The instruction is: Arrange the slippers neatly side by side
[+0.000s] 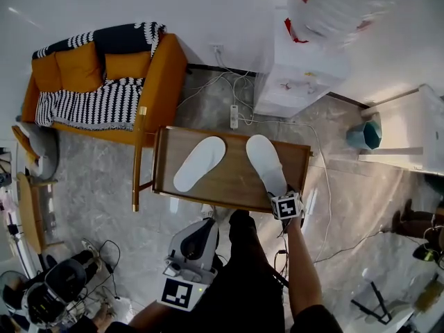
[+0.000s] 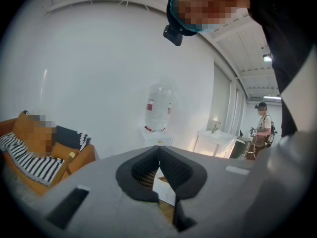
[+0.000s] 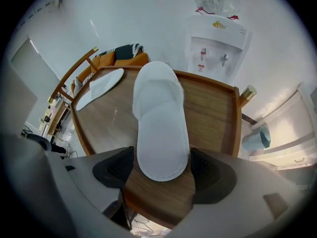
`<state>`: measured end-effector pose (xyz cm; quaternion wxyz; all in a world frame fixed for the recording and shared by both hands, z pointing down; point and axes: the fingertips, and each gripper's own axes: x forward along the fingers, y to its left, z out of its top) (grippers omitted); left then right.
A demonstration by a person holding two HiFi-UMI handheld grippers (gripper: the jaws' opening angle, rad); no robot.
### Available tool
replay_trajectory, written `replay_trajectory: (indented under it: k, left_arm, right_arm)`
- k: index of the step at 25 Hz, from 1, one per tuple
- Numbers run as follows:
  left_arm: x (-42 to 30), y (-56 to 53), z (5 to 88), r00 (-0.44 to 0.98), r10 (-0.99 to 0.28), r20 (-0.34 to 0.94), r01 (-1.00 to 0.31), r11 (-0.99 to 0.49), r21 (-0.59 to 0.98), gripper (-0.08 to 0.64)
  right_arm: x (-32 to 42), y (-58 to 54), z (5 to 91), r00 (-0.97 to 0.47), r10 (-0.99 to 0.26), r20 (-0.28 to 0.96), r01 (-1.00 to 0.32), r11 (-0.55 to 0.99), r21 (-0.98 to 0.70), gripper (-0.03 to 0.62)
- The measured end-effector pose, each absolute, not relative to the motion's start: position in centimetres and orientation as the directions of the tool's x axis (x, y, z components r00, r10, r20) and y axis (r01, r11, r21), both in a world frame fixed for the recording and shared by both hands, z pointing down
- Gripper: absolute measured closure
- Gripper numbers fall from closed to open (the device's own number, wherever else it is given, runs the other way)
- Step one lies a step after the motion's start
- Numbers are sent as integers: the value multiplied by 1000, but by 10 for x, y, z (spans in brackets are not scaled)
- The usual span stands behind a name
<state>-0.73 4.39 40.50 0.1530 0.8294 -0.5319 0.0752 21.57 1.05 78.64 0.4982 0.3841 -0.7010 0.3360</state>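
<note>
Two white slippers lie on a wooden table (image 1: 229, 186). The left slipper (image 1: 199, 163) is slanted, toe toward the far right. The right slipper (image 1: 266, 161) lies roughly lengthwise, its heel at the table's near right edge. My right gripper (image 1: 281, 198) points steeply down over that heel. In the right gripper view the gripper (image 3: 162, 170) is open, with the heel of the slipper (image 3: 161, 128) between its jaws and the other slipper (image 3: 101, 86) at the far left. My left gripper (image 1: 207, 222) hangs below the table's near edge, shut (image 2: 159, 152) and empty.
An orange sofa (image 1: 97, 82) with a striped blanket stands at the far left. A water dispenser (image 1: 298, 68) is behind the table. A power strip (image 1: 234, 116) and cables lie on the floor. A teal bin (image 1: 364, 135) sits right. A person (image 2: 262, 128) stands far off.
</note>
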Motion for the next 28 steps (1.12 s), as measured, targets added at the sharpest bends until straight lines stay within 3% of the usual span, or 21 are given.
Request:
replay_trajectory:
  k: [10,28]
  left_arm:
    - [-11,42,409,415,-862,291,-909,-374,185,543]
    - [-26,51,405,425,-863,272,-903,-382,198,543]
  right_arm:
    - [214,15,793,-127,-193,973,-854,520,-9,279]
    - [193,30,781,-141,-214,967,-928,368,-54,279]
